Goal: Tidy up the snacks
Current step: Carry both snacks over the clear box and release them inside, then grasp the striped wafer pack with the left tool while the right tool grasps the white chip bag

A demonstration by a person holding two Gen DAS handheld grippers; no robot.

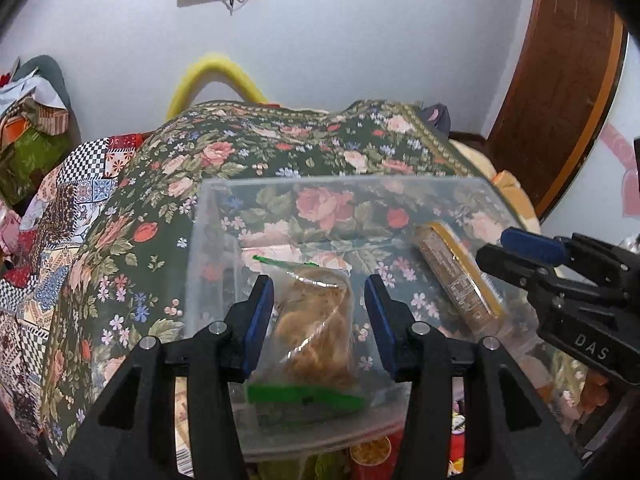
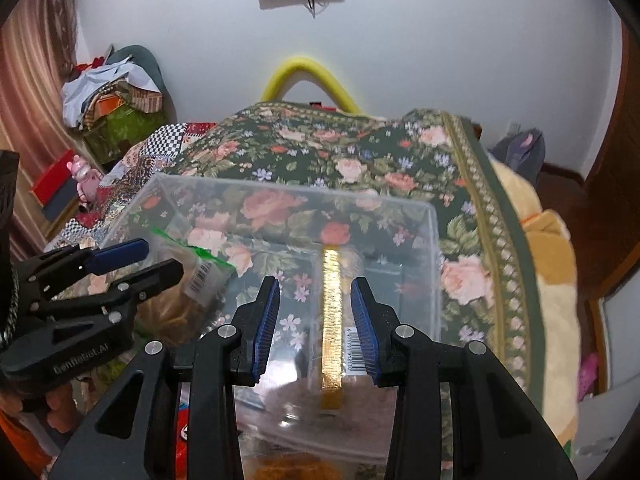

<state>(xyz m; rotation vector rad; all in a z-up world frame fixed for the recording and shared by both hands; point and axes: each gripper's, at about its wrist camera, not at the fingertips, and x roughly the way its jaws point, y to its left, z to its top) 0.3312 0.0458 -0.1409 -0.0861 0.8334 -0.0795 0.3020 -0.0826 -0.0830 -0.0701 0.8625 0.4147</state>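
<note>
A clear plastic box (image 1: 208, 216) sits on a flowered bedspread. A zip bag of brown snacks (image 1: 316, 324) with a green seal lies in its left part. My left gripper (image 1: 319, 280) is open, one finger on each side of the bag, not clamping it. A long brown and gold snack pack (image 1: 456, 276) lies in the right part. My right gripper (image 2: 315, 284) is open around that pack (image 2: 333, 320), fingers apart from it. The box also shows in the right wrist view (image 2: 434, 240), with the bag (image 2: 188, 292) at left behind the left gripper (image 2: 160, 258).
The flowered bedspread (image 1: 248, 140) covers the bed around the box. A patchwork quilt (image 1: 52, 216) lies to the left. More snack packs (image 1: 370, 452) lie under the box's near edge. A wooden door (image 1: 560, 92) stands at right, piled clothes (image 2: 112, 92) at far left.
</note>
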